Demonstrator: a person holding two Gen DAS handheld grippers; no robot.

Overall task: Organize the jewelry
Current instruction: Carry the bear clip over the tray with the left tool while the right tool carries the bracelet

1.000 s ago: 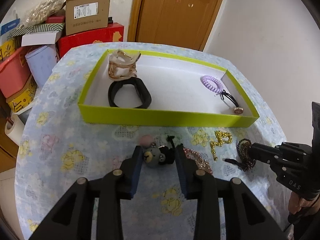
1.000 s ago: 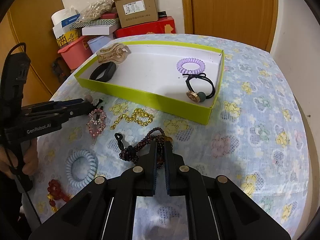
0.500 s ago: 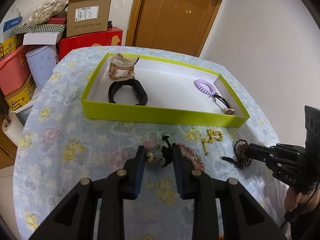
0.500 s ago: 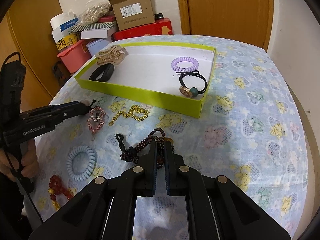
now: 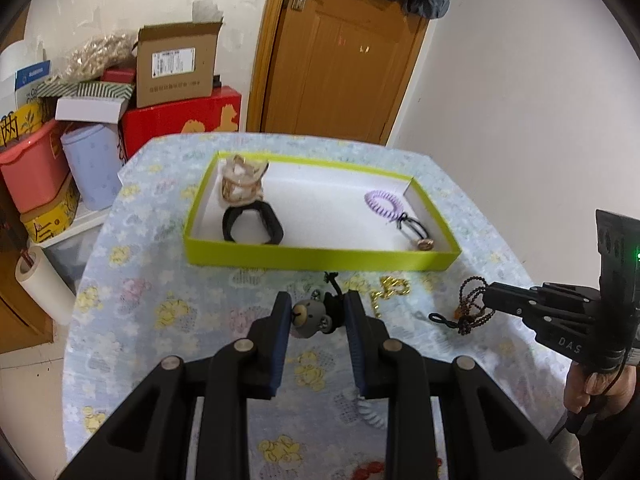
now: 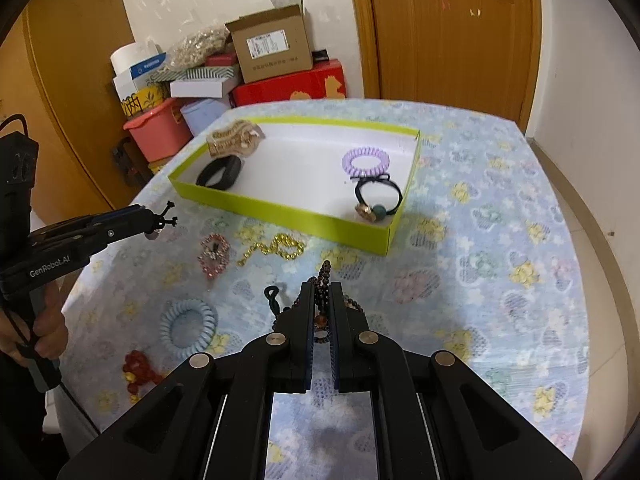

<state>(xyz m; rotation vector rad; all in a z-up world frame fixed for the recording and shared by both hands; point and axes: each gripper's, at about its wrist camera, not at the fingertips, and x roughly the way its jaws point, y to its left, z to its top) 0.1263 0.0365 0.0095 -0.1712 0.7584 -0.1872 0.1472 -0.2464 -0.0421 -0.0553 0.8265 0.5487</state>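
Observation:
My left gripper (image 5: 316, 304) is shut on a grey bear hair tie (image 5: 310, 314) and holds it above the table, in front of the green tray (image 5: 320, 258). My right gripper (image 6: 321, 292) is shut on a dark bead bracelet (image 6: 322, 276), lifted off the cloth; it hangs from the right gripper in the left wrist view (image 5: 470, 304). The tray (image 6: 288, 210) holds a beige claw clip (image 5: 240, 184), a black band (image 5: 252, 226), a purple coil tie (image 5: 382, 202) and a black tie with a charm (image 5: 416, 232).
On the flowered cloth lie a gold chain (image 6: 276, 248), a pink rhinestone clip (image 6: 214, 254), a light blue coil tie (image 6: 188, 328) and red beads (image 6: 138, 370). Boxes and bins (image 5: 80, 120) stand beyond the table's far left edge. A door (image 5: 340, 60) is behind.
Both grippers have risen off the table. The left has lifted the bear hair tie, the right has lifted the bead bracelet off the cloth. The tray looks farther away.

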